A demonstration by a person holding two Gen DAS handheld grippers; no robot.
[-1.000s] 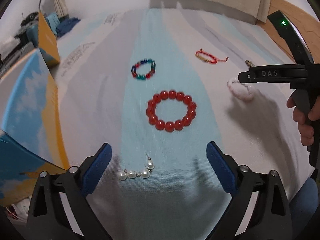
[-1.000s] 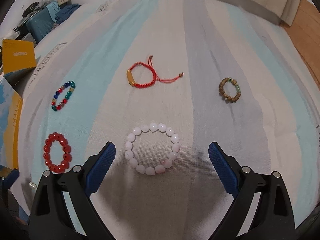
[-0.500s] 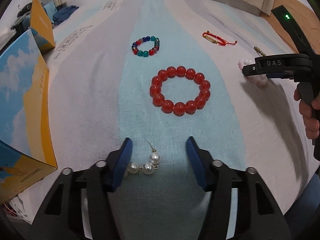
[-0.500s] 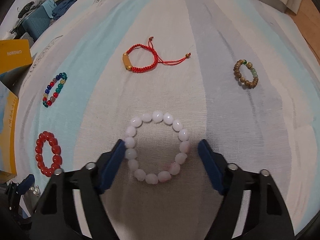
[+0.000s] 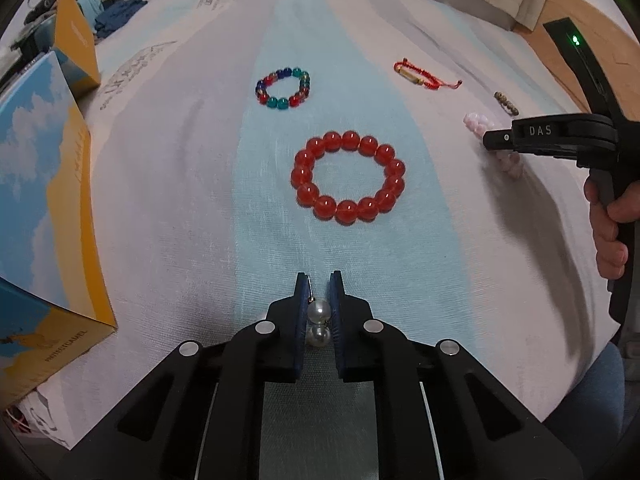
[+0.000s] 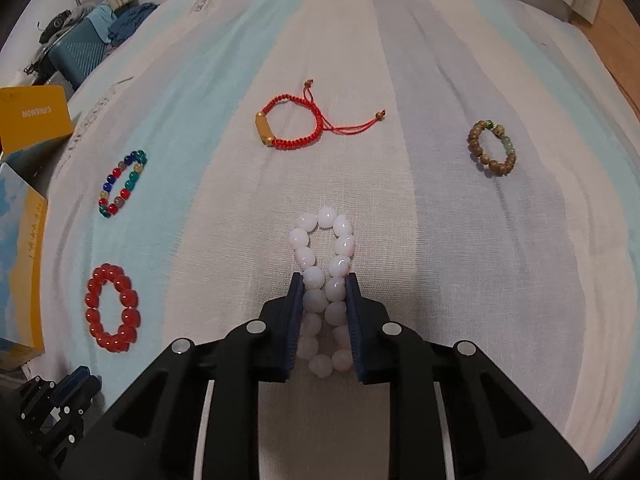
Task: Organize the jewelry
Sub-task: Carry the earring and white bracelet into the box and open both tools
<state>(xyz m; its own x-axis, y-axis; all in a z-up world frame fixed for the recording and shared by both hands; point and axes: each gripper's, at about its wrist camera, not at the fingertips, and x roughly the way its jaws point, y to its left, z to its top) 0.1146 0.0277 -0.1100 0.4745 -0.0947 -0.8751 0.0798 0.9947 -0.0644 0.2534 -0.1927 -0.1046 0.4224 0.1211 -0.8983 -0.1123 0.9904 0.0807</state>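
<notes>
My left gripper (image 5: 319,280) is shut on a pearl earring (image 5: 319,322), two pearls squeezed between the blue pads at the cloth's near edge. My right gripper (image 6: 323,280) is shut on a pale pink bead bracelet (image 6: 325,240), pressed into a narrow loop on the cloth. A red bead bracelet (image 5: 348,178) (image 6: 112,307) lies ahead of the left gripper. A multicoloured bead bracelet (image 5: 283,88) (image 6: 122,182), a red cord bracelet (image 6: 292,127) (image 5: 416,77) and a brown bead bracelet (image 6: 492,148) lie farther out.
The striped cloth (image 6: 400,60) covers a bed. A blue and yellow box (image 5: 36,184) stands open at the left, with a yellow box (image 6: 34,114) behind it. Clutter and clothes (image 6: 80,48) sit at the far left. Wooden floor (image 5: 600,40) shows at the right.
Both grippers moved down and forward and closed. The left one took hold of the pearl earring; the right one squeezed the pink bracelet from a round ring into a narrow loop.
</notes>
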